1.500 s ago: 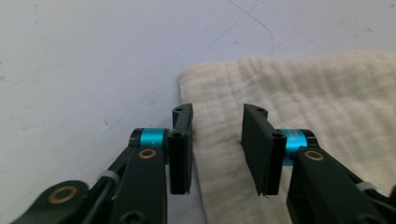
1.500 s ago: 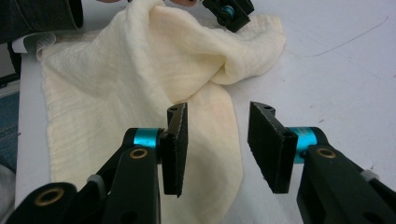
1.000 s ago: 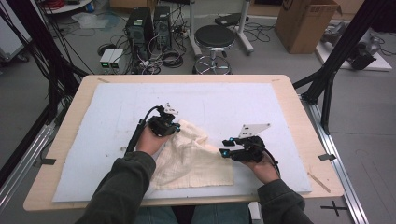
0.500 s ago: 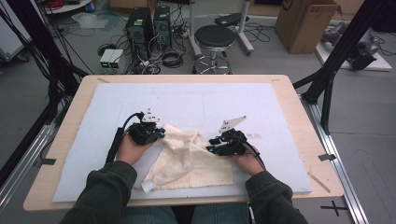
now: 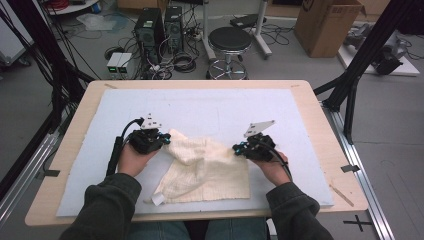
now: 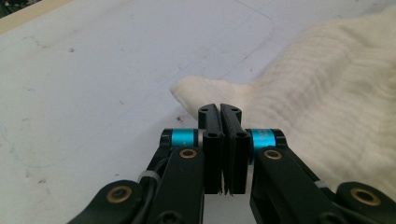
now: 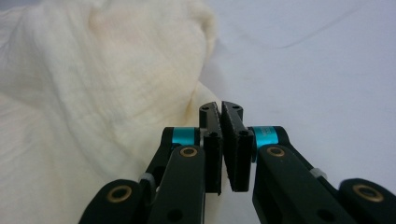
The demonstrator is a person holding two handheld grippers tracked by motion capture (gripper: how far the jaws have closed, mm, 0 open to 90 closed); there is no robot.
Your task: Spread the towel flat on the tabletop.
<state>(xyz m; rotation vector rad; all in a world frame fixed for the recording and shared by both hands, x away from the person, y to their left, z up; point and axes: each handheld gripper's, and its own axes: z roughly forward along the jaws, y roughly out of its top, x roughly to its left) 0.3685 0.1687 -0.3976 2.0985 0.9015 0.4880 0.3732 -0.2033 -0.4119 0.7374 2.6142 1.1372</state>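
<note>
Cream, loosely woven cloth (image 5: 205,167) lay rumpled on the pale mat (image 5: 215,107) that covered the table (image 5: 310,100), on the near half between the person's two hands.

At its upper left corner sat the left gripper (image 5: 162,140), jaws clenched flat together. In the left gripper view that corner of the cloth (image 6: 205,91) ran in right behind the tips of the gripper (image 6: 219,109). I could not tell whether a thin fold was nipped there, since no fabric showed between the pads.

Across the middle the cloth humped into soft folds, and a small white tag (image 5: 158,199) poked out at its near left corner. It looked light and limp, the sort of thing that sags and drags rather than keeping its shape, so I judged it wanted taking by an edge or corner, pinched well in, with both corners lifted together to spread it.

At the right edge the right gripper (image 5: 237,148) had just been closing. In the right gripper view its jaws (image 7: 220,107) stood nearly together, a thin wedge of gap between them. The cloth's edge (image 7: 93,93) lay beside and beyond them, with nothing plainly caught between.
</note>
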